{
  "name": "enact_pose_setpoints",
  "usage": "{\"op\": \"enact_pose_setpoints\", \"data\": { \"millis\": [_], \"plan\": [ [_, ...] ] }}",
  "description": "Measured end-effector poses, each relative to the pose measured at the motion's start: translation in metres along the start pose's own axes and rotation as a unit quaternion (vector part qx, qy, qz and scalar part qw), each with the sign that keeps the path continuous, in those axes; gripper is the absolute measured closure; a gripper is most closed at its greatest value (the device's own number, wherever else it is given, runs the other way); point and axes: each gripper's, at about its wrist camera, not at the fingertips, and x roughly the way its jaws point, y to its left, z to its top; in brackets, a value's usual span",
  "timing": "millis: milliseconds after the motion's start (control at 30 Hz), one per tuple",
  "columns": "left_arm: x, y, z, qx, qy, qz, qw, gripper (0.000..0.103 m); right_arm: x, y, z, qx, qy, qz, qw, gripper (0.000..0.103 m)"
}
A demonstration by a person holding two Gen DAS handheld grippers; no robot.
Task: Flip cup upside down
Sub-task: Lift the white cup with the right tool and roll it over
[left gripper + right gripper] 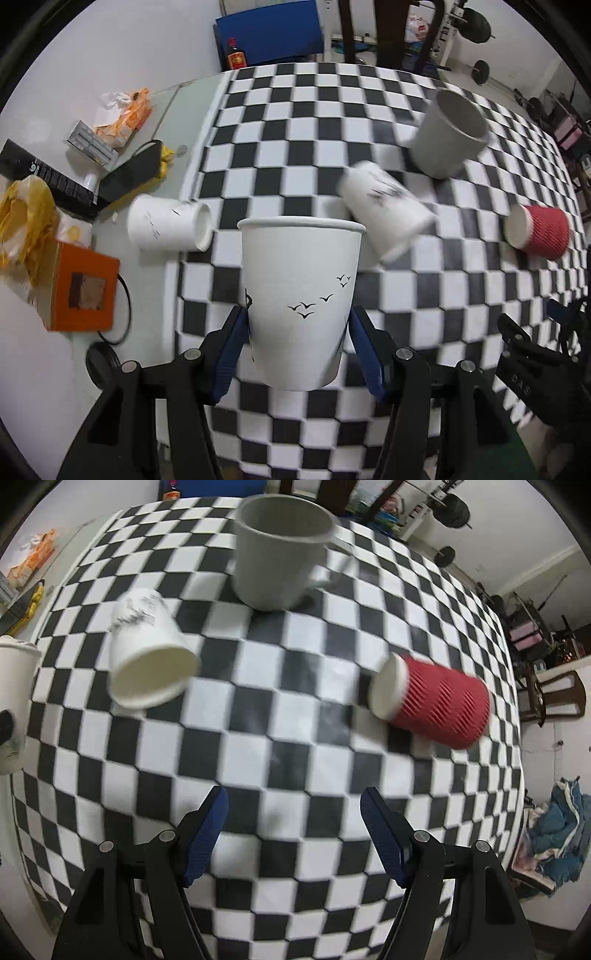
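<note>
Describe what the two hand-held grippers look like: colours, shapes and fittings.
Both look alike. The left hand-held gripper and right hand-held gripper have matte black angular frames, round silver bolts at the joints, and two flat fingers faced with dark blue ribbed pads. No cables or sleeves show.

The mug stands upright at the far side of the surface. Left of and nearer than the mug, a paper cup lies on its side. Right of and nearer than the mug, a ribbed cup lies on its side.
</note>
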Motion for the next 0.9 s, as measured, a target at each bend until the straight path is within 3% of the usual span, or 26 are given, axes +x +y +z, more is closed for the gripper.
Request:
{"op": "enact_pose_setpoints", "data": {
  "millis": [233, 467, 633, 900],
  "plan": [
    [-0.005, -0.076, -0.038, 0.017, 0.026, -0.050, 0.9983, 0.049, 0.003, -0.071, -0.055, 0.051, 0.020, -0.004, 0.999, 0.027],
    [0.034, -0.128, -0.056, 0.021, 0.085, -0.104, 0.9907, 0.049, 0.025, -0.119, -0.101, 0.092, 0.051, -0.013, 0.994, 0.027],
    [0.061, -0.143, -0.057, 0.013, 0.115, -0.113, 0.9868, 0.049, 0.045, -0.144, -0.126, 0.117, 0.074, -0.017, 0.990, 0.027],
    [0.081, -0.145, -0.048, 0.017, 0.130, -0.105, 0.9857, 0.043, 0.053, -0.150, -0.134, 0.129, 0.079, -0.017, 0.988, 0.027]
  ]
}}
